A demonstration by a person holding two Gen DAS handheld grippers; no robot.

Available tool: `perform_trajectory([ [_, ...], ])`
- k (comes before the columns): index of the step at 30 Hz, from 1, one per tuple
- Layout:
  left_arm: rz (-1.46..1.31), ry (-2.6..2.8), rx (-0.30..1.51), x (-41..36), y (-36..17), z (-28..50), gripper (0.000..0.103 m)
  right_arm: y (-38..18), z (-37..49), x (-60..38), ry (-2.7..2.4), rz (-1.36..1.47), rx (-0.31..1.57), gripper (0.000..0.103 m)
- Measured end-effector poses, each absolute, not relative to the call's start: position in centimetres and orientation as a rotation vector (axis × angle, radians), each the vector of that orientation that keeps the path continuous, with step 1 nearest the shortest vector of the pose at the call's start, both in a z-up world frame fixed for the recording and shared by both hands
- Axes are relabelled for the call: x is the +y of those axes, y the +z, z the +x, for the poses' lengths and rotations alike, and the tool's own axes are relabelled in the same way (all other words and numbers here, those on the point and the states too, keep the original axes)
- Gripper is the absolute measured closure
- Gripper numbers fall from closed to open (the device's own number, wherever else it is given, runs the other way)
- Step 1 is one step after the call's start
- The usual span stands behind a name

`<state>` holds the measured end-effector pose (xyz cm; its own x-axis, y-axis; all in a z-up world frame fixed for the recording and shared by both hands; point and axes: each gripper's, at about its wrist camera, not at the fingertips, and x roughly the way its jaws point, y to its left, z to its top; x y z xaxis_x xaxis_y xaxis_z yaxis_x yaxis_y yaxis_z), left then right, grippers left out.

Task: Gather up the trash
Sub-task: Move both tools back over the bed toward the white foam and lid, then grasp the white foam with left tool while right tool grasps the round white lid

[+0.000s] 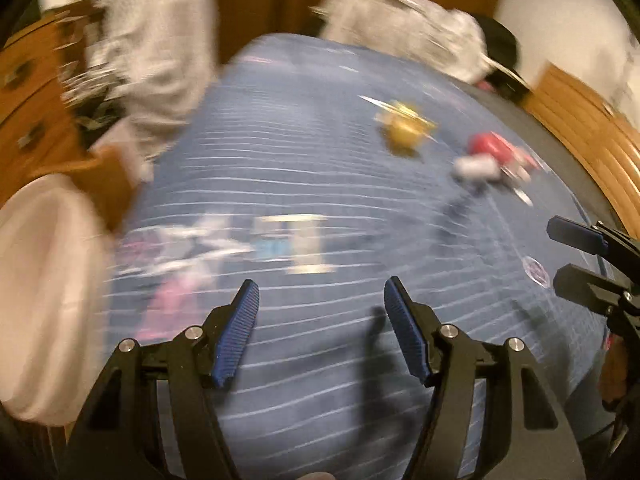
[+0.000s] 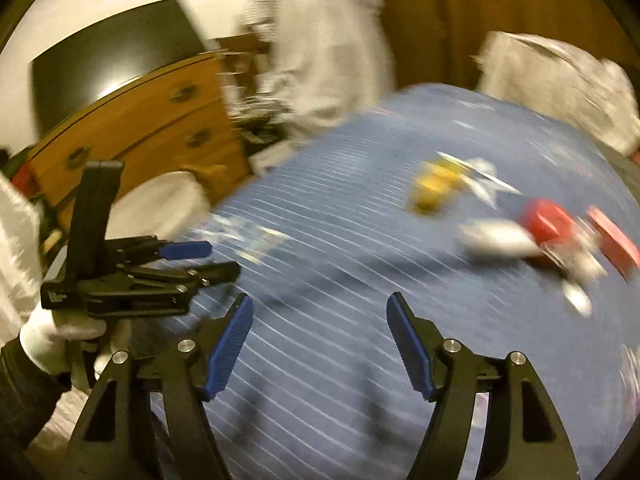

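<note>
Both views are smeared. Trash lies on a blue striped bedspread (image 1: 320, 160): a yellow wrapper (image 1: 404, 128) (image 2: 436, 188), a red item (image 1: 492, 148) (image 2: 548, 220) with a white crumpled piece (image 1: 476, 168) (image 2: 496, 240) against it, pink and white wrappers (image 1: 180, 264), and a pale box-like piece (image 1: 296, 244). My left gripper (image 1: 322, 284) (image 2: 222, 258) hangs over the near part of the bedspread, open and empty. My right gripper (image 2: 320, 300) (image 1: 556, 254) is also open with nothing between its fingers, to the right of the left one.
A white round container (image 1: 44, 292) (image 2: 160, 204) stands by the bed's left side, in front of a wooden dresser (image 2: 152, 120). Grey clothing (image 1: 160, 40) hangs behind it. A grey bundle (image 1: 412, 32) and a black cap (image 1: 500, 48) lie at the far end. A wooden bed frame (image 1: 592, 140) runs along the right.
</note>
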<state>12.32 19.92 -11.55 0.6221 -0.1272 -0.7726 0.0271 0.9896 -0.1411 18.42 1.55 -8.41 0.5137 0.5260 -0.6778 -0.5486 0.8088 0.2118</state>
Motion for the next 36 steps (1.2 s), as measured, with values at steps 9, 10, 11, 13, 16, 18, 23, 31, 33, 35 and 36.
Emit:
perform_trajectory([
  [9, 0.046, -0.241, 0.901, 8.4, -12.8, 20.1, 0.032, -13.0, 20.3, -14.8, 0.381, 0.084, 0.854, 0.032],
  [10, 0.063, -0.259, 0.901, 7.4, -12.9, 21.1, 0.032, -13.3, 20.6, -15.5, 0.371, 0.090, 0.860, 0.032],
  [11, 0.078, -0.274, 0.900, 6.4, -12.9, 22.2, 0.031, -13.6, 20.9, -16.1, 0.366, 0.097, 0.865, 0.032],
  [13, 0.103, -0.294, 0.893, 5.1, -12.7, 23.6, 0.030, -14.1, 21.7, -17.5, 0.358, 0.120, 0.873, 0.032],
  [16, 0.130, -0.328, 0.878, 3.3, -12.7, 26.0, 0.025, -14.8, 22.9, -18.6, 0.353, 0.132, 0.883, 0.032],
  [18, 0.160, -0.339, 0.875, 2.1, -12.9, 27.8, 0.025, -14.9, 23.9, -18.2, 0.354, 0.132, 0.891, 0.032],
  [23, 0.169, -0.332, 0.891, 1.3, -13.4, 30.3, 0.025, -15.5, 27.0, -17.8, 0.373, 0.076, 0.931, 0.031],
  [31, 0.191, -0.347, 0.920, 0.2, -14.2, 31.8, 0.046, -16.5, 33.2, -15.8, 0.392, 0.017, 0.974, 0.032],
  [33, 0.181, -0.341, 0.924, 0.5, -14.4, 32.0, 0.049, -17.2, 34.6, -15.3, 0.375, 0.006, 1.000, 0.035],
  [35, 0.158, -0.344, 0.927, 0.8, -14.4, 32.1, 0.051, -18.0, 35.6, -14.8, 0.364, -0.012, 1.025, 0.045],
  [36, 0.150, -0.345, 0.928, 1.0, -14.4, 32.2, 0.052, -18.3, 35.9, -14.6, 0.359, -0.019, 1.032, 0.047],
])
